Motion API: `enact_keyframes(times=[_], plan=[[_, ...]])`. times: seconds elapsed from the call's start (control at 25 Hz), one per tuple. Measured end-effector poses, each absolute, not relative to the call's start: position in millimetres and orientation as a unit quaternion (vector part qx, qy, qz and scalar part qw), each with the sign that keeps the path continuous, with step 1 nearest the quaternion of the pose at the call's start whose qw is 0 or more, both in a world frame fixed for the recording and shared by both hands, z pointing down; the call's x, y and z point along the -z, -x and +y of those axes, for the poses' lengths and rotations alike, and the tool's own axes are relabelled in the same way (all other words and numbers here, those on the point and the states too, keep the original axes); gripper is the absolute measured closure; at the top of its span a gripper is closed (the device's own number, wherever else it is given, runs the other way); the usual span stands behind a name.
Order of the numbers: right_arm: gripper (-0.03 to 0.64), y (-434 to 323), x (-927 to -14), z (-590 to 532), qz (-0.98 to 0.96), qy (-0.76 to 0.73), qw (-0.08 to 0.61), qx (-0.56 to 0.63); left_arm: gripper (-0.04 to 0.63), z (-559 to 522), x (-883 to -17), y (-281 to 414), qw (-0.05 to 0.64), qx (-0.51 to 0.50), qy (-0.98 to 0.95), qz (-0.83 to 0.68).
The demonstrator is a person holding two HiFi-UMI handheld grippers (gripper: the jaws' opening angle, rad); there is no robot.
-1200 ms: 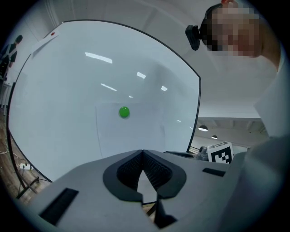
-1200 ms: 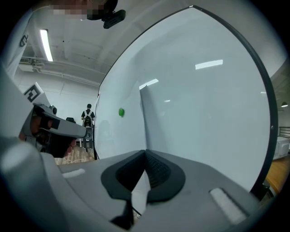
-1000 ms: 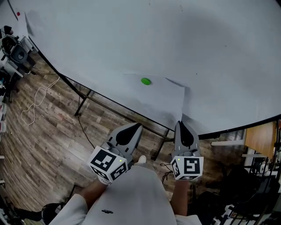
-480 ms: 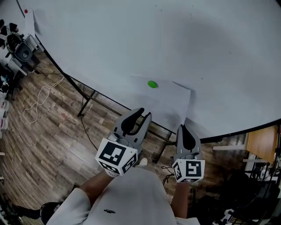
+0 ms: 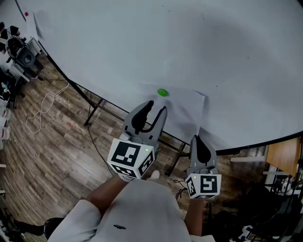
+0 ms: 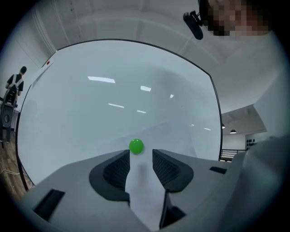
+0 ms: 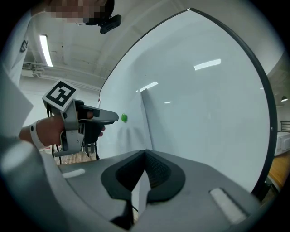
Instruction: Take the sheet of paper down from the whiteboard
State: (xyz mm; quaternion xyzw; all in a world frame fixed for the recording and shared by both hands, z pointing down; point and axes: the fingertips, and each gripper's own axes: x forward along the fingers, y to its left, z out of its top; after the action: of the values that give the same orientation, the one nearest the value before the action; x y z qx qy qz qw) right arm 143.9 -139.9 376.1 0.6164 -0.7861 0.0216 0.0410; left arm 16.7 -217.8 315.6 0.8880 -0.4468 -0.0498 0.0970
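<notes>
A white sheet of paper point(image 5: 182, 111) hangs on the whiteboard point(image 5: 142, 42), pinned at its top left by a green round magnet point(image 5: 162, 92). My left gripper point(image 5: 156, 107) points level at the board with its jaws opening and nothing between them. In the left gripper view the magnet point(image 6: 136, 146) sits just beyond the left gripper point(image 6: 140, 156), with the paper point(image 6: 145, 186) behind. My right gripper point(image 5: 197, 140) holds the sheet's lower right part. In the right gripper view the right gripper point(image 7: 145, 156) is closed on the paper's point(image 7: 136, 122) edge.
The whiteboard's black stand legs point(image 5: 92, 111) and a pale cable point(image 5: 40, 111) lie on the wooden floor. Camera gear point(image 5: 21, 54) stands at the far left. A wooden desk point(image 5: 284, 151) is at the right. A second sheet with a red magnet point(image 5: 26, 14) hangs top left.
My left gripper has risen towards the green magnet and its jaws have gone from shut to open. The right gripper has stayed on the paper.
</notes>
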Motion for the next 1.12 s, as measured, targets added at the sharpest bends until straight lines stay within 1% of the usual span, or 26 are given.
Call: enact_keyframes(times=[0.32,0.64,0.72,0.88,1.12], plan=[[0.606,-144,-383,-141,-0.791,-0.609,0.034,-0.033,0.443,-241,-307,-30,0.090,0.057,-0.883,-0.458],[0.606,-143,-382,-142,-0.794,-0.606,0.033,-0.032,0.443,-255,-309,-25,0.092,0.060,-0.870,-0.481],[0.606,-144,-381,-142,-0.794,-0.606,0.034,-0.032,0.445,-255,-308,-26,0.093,0.061,-0.870,-0.480],[0.606,-145,-381,-143,-0.795,-0.605,0.031,-0.031,0.469,-255,-308,-28,0.092,0.063,-0.872,-0.477],[0.606,-142,-383,-141,-0.792,-0.609,0.021,-0.038,0.471,-256,-310,-28,0.094,0.056,-0.878,-0.466]])
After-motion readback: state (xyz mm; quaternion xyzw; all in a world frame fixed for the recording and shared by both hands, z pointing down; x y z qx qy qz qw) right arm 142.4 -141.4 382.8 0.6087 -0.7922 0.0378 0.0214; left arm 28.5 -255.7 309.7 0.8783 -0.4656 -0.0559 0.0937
